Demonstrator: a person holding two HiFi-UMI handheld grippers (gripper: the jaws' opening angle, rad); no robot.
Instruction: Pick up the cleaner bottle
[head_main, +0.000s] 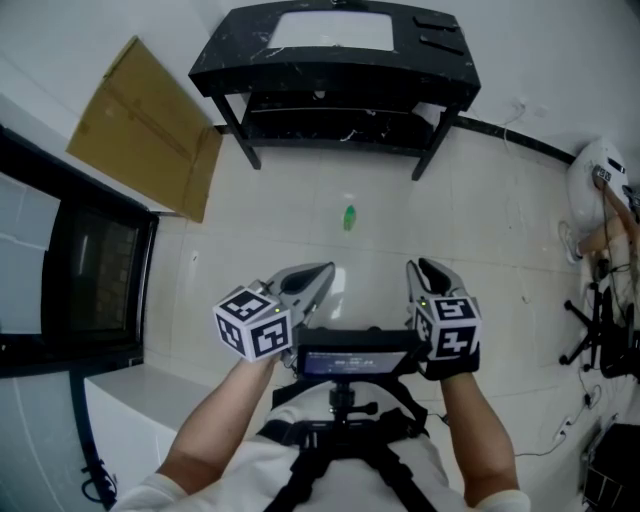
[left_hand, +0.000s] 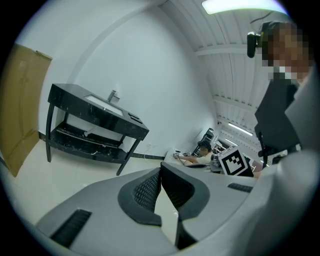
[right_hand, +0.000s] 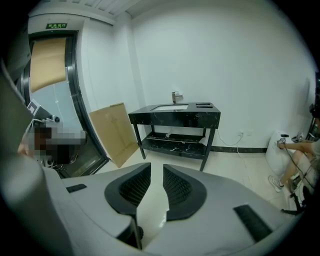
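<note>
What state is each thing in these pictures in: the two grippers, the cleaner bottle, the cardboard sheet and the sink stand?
left gripper: shut, nothing between its jaws.
right gripper: open, nothing between its jaws.
cleaner bottle: on the floor, untouched, ahead of both grippers.
cardboard sheet: leaning against the wall.
sink stand: upright on its legs, by the wall.

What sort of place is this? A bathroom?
Probably a staged test room, not a real bathroom: a freestanding black washstand against a bare white wall, a cardboard sheet leaning beside it, and a green bottle alone on the tiled floor.
</note>
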